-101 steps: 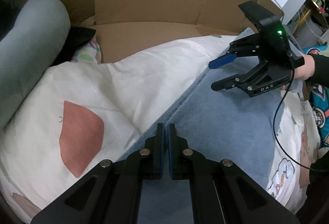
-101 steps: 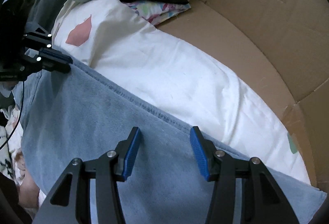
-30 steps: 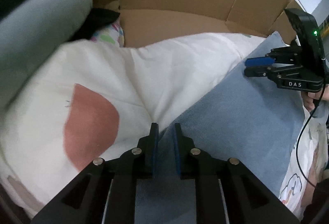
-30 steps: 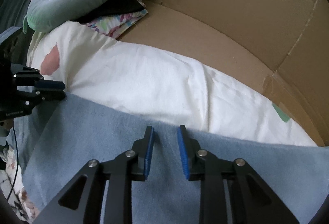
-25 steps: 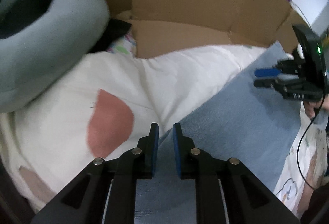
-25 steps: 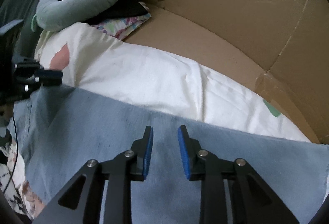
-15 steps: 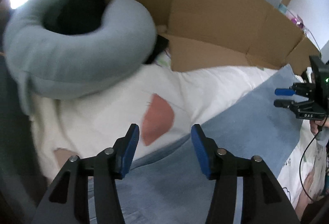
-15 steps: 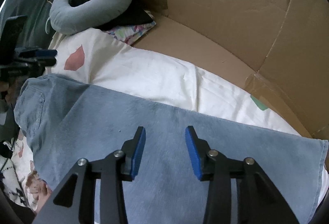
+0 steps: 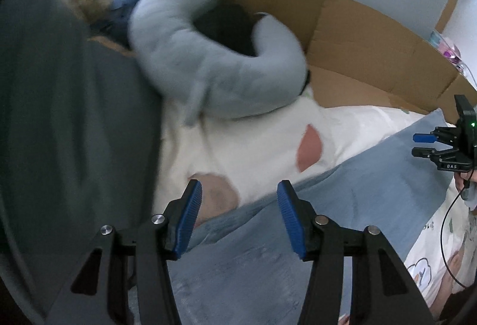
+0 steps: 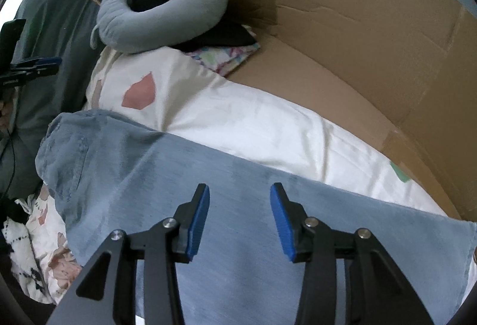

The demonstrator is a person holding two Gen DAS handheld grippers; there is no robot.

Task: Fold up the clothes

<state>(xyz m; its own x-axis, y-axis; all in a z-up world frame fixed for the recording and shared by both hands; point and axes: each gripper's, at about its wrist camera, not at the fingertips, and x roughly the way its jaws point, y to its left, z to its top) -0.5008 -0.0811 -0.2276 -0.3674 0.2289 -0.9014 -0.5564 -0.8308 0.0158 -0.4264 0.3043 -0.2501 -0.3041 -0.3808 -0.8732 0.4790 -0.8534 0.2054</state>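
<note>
Both hand-held grippers, left (image 9: 238, 205) and right (image 10: 240, 205), hover wide and empty above the light-blue denim jeans (image 10: 208, 191) lying flat along the white bed (image 10: 253, 119); regrasp an edge for folding

Left gripper (image 9: 238, 213): we recorded two black angular fingers, each faced with a ribbed blue pad (image 9: 188, 220), and silver screws (image 9: 158, 218) at the linkage joints.

Right gripper (image 10: 238, 219): we found the same build, black arms, blue pads (image 10: 199, 219), round silver screws (image 10: 309, 222). Seen from the left wrist camera, its black body carried white "DAS" lettering (image 9: 452, 166), a small green light (image 9: 472, 124), and a thin black cable (image 9: 447, 241) trailing below the hand (image 9: 465, 177).
</note>
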